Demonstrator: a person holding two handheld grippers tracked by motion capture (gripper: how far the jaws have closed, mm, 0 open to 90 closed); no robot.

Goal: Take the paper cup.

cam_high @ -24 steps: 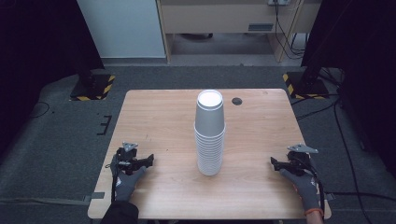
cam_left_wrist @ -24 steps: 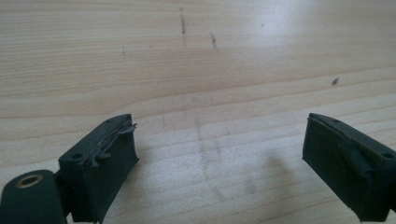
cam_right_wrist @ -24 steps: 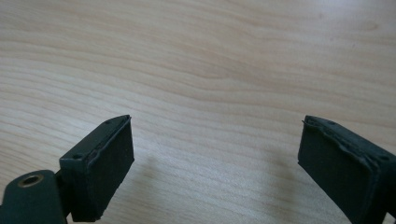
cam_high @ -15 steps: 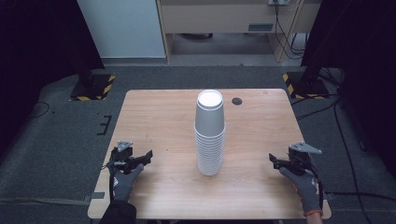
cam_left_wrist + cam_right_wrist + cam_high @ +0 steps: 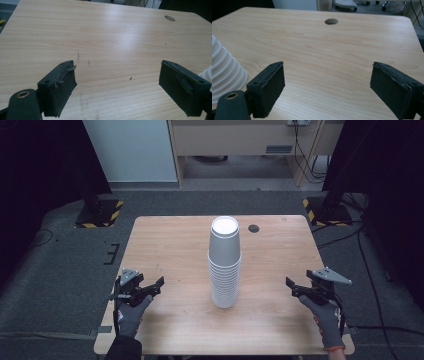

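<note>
Centrally, the cup stack (image 5: 224,265) stands between the left tongs (image 5: 159,282) and right tongs (image 5: 289,284), both wide, empty.

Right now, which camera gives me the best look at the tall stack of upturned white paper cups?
The high view: the stack of upturned white paper cups stands whole at mid-table, top to base. The right gripper view catches its ribbed lower rims at the left edge; the left gripper view shows a white sliver at the right edge.
</note>
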